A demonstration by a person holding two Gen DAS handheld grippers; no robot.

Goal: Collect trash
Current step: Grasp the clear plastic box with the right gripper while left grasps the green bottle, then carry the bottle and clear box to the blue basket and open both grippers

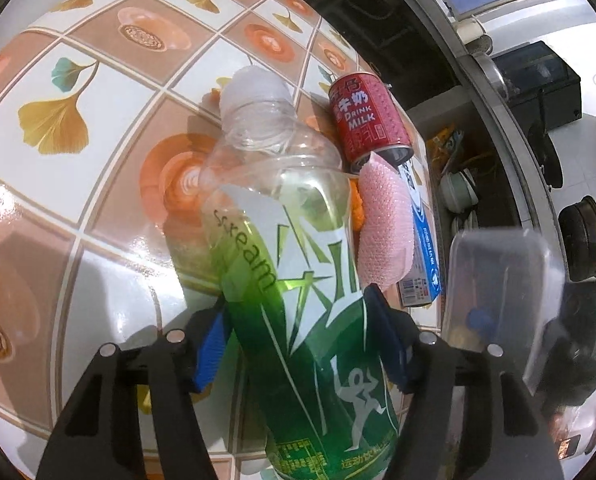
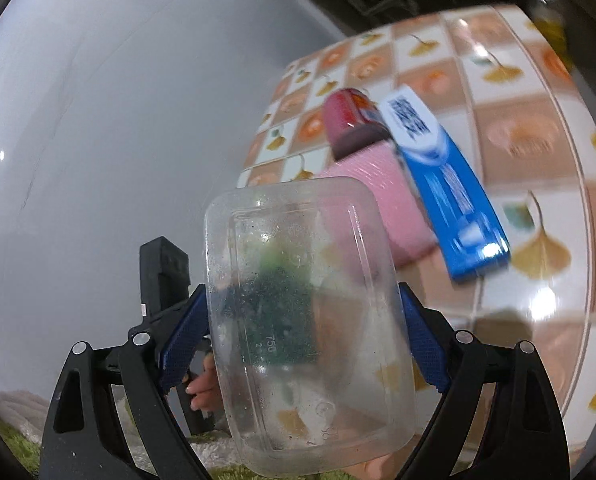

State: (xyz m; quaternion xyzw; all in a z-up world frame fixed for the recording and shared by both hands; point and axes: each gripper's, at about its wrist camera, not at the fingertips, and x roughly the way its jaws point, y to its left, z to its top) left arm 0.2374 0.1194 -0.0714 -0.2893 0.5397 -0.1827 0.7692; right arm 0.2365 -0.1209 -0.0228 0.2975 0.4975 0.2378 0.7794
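Left wrist view: left gripper [image 1: 298,336] at the bottom centre, blue pads closed against both sides of a clear plastic bottle [image 1: 294,280] with a green label, running from bottom centre up to mid-frame, white cap end toward the top. Behind the bottle, on the tiled tabletop [image 1: 98,184] patterned with ginkgo leaves: a red milk can [image 1: 368,120] lying on its side at upper centre, a pink bubble-wrap piece [image 1: 386,224] just below it, a blue toothpaste box [image 1: 422,248] alongside on the right. At the right edge of the frame, blurred, a clear plastic container [image 1: 494,280].

Right wrist view: right gripper [image 2: 302,344] at the bottom centre, blue pads clamped wide on the two long sides of the clear plastic container [image 2: 306,320], bottom facing the camera. Upper right: the tiled tabletop [image 2: 538,120], with the red milk can [image 2: 350,120], the pink bubble-wrap piece [image 2: 382,200] and the blue toothpaste box [image 2: 446,188] side by side. Seen past the left pad, fingers of a hand [image 2: 204,384] on a black handle.
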